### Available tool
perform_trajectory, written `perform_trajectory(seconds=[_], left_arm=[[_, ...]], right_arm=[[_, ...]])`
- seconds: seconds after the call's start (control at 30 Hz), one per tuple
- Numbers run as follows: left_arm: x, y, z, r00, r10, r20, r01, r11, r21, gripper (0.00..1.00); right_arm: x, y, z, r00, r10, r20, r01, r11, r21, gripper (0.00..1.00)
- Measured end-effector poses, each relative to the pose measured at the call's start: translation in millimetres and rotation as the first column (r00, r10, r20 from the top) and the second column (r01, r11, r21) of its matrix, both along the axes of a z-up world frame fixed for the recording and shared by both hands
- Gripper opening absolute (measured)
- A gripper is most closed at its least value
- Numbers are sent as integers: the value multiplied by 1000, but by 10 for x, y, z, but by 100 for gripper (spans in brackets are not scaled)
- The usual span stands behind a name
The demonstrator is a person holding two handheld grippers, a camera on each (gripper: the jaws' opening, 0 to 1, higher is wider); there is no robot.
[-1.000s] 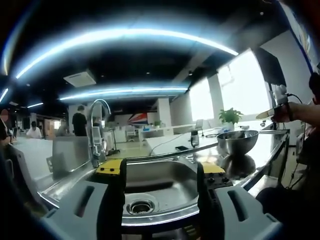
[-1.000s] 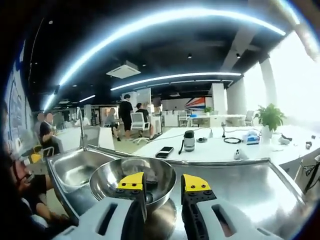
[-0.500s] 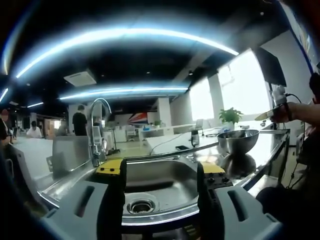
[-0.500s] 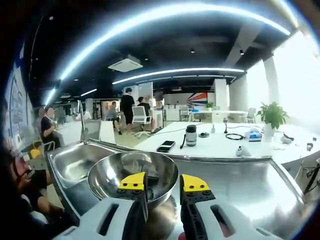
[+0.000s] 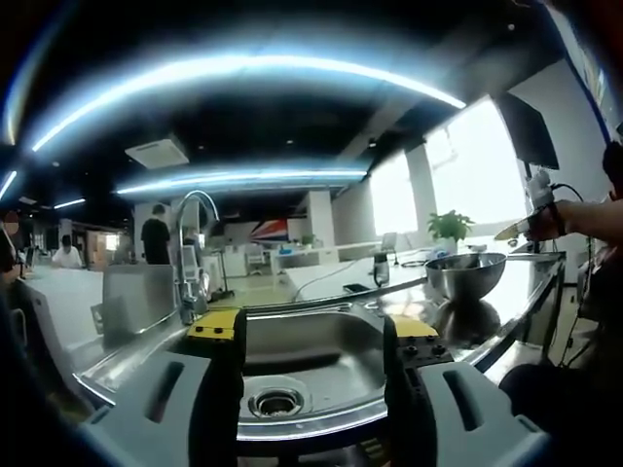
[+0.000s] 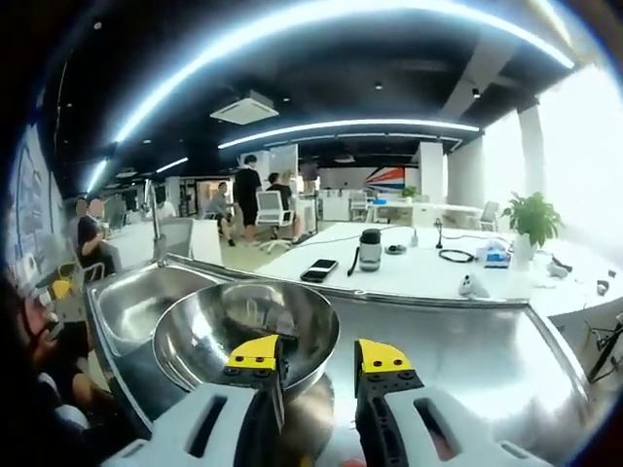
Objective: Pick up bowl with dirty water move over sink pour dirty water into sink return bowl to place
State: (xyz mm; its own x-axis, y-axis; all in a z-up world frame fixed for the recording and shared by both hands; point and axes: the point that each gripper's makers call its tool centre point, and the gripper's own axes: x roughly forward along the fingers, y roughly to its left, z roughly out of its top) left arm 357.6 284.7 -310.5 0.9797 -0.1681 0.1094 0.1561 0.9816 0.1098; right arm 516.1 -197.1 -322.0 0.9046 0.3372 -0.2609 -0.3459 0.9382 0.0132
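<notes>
Bowl (image 6: 243, 336) rim between the right gripper (image 6: 321, 368) jaws, grip unclear, left gripper (image 5: 312, 329) parted, empty, facing the sink (image 5: 302, 360).

Two hand-held grippers, grey and black
The left gripper (image 5: 313, 336) and right gripper (image 6: 319, 362) share pale grey slotted bodies, black jaws and yellow tips.

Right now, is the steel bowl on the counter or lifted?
Lifted. In the left gripper view the bowl hangs above its reflection on the counter; the right gripper is at its near rim.
</notes>
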Motion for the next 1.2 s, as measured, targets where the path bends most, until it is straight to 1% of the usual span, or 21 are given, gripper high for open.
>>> perform_trajectory(seconds=[0.17,0.4,0.5,0.53,0.57,0.63,0.7,0.73,0.8,0.87,0.93,1.0,1.1,1.13,1.2], left_arm=[[1,12,-3,1000,3,0,-3,1000,-2,56],[0,0,-26,1000,-1,-5,1,1000,-6,56],[-6,-6,-32,1000,-5,-5,5,1000,-8,56],[-9,-11,-35,1000,-6,-6,6,1000,-6,56],[-12,-13,-39,1000,-6,-8,6,1000,-2,56],[-18,-13,-44,1000,-7,-8,7,1000,-1,56],[-25,2,-53,1000,-2,-8,2,1000,-4,56],[-28,9,-59,1000,-1,-9,1,1000,-6,56],[-38,16,-66,1000,1,-9,-1,1000,-8,56],[-42,20,-76,1000,1,-11,-1,1000,-7,56],[-43,27,-76,1000,2,-10,-3,1000,-6,56],[-42,34,-72,1000,4,-8,-4,1000,-7,56],[-44,33,-62,1000,3,-5,-3,1000,-2,56],[-46,26,-62,1000,1,-5,-1,1000,0,56],[-49,17,-68,1000,-1,-6,1,1000,2,56]], right_arm=[[57,-26,-9,999,-19,-37,21,998,51,21],[124,10,-34,997,-21,-80,26,998,62,20],[178,32,-70,992,-13,-126,23,996,82,19],[198,39,-75,991,-11,-132,22,997,79,19],[211,41,-93,990,-7,-140,16,998,62,19],[237,54,-95,988,7,-153,3,998,61,19],[240,95,-91,984,19,-175,-1,995,102,19],[248,97,-96,983,25,-181,-6,995,104,18],[303,72,-109,981,29,-190,-8,994,108,16],[335,39,-167,978,22,-207,-9,998,61,16],[368,38,-211,973,25,-227,-15,999,48,16],[416,12,-235,965,22,-260,-4,998,69,16],[373,89,-272,949,45,-313,-13,994,105,17],[380,107,-275,946,52,-320,-17,994,112,17],[413,104,-316,939,51,-341,-16,995,103,17]])
